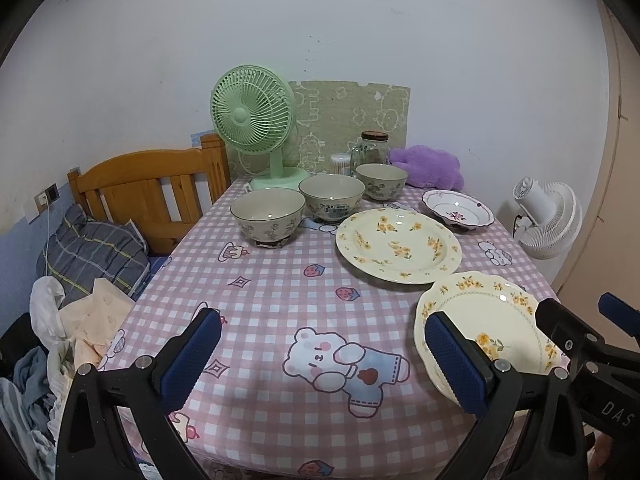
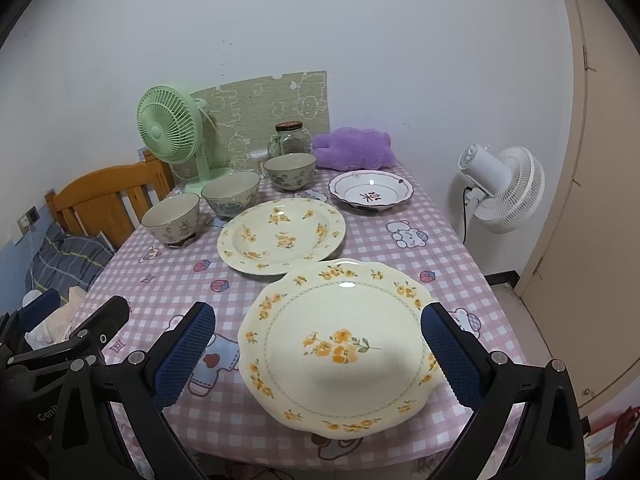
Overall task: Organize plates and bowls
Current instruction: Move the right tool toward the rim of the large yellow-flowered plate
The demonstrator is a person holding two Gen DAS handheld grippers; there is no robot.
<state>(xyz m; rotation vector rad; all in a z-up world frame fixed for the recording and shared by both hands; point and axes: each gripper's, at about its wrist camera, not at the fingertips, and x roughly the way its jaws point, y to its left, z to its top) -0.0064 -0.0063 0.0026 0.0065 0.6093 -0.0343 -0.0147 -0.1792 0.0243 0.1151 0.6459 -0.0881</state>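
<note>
A: Hidden or cut off? Near edge of the table [image 2: 460, 264] lost behind both grippers; scalloped plate [image 2: 340, 344] partly covered by the right gripper [image 2: 318, 346] and its blue pads. In the left wrist view, that plate [image 1: 480, 320] half masked by the left gripper [image 1: 322, 354], near the right edge.

B: Fingers? Both spread wide, grasping nothing. Left ones over bare cloth, right ones either side of the scalloped plate; contact hard to judge.

A: Materials? Glazed cream ceramic, yellow flowers, wavy rim. Round plate [image 2: 282, 236] just behind, same flowers, smooth rim, nearly touching the first. Small white dish [image 2: 371, 192] with dark scalloped border, toward the far right edge.

B: Bowls? Three [image 2: 171, 218] [image 2: 231, 193] [image 2: 289, 172], grey-cream, dark rims, floral outsides, in a diagonal row along the far left part. Checked pink cloth with bears and strawberries beneath.

A: Behind? Green fan [image 1: 256, 136], ribbed plastic grille; glass jar [image 1: 370, 150], contents unclear; purple plush [image 1: 428, 166].

B: Differences? Left wrist view alone: bedding pile and whole wooden bedhead [image 1: 152, 196]. Right wrist view alone: white fan [image 2: 502, 188] in full, door frame, floor.
</note>
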